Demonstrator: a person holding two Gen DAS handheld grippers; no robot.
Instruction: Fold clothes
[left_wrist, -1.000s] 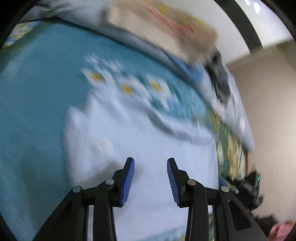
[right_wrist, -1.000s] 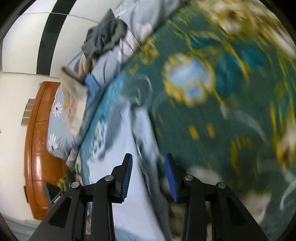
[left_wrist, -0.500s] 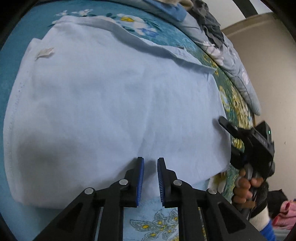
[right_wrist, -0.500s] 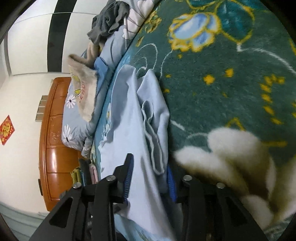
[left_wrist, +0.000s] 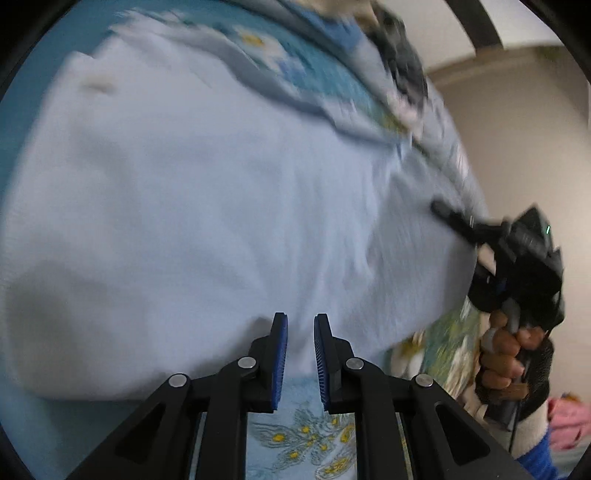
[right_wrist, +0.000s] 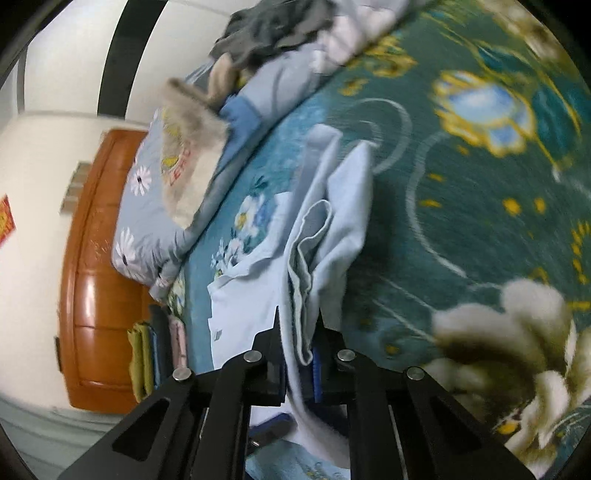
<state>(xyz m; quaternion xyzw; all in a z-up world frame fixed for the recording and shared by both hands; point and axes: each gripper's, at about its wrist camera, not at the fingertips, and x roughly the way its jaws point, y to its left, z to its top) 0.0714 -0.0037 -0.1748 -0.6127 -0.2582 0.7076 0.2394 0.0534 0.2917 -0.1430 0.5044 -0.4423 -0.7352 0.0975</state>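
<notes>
A pale blue garment (left_wrist: 203, 184) lies spread on the floral bedspread (right_wrist: 480, 192). My left gripper (left_wrist: 300, 326) sits at its near hem with the fingers close together and the cloth edge between the blue pads. My right gripper (right_wrist: 297, 334) is shut on the garment's (right_wrist: 332, 229) bunched side edge, and folds of cloth run up from between its fingers. In the left wrist view the right gripper (left_wrist: 445, 210) reaches onto the garment's right edge, held by a hand (left_wrist: 502, 354). Both views are blurred by motion.
Rumpled bedding and a beige printed cloth (right_wrist: 192, 147) lie along the far side of the bed, with a grey garment (right_wrist: 266, 29) on top. A wooden headboard (right_wrist: 96, 258) stands at the left, with a small stack of folded clothes (right_wrist: 155, 354) beside it.
One second ago both grippers were open above the garment. They have since dropped to its edges and closed on the cloth, and the right side edge is now raised and bunched.
</notes>
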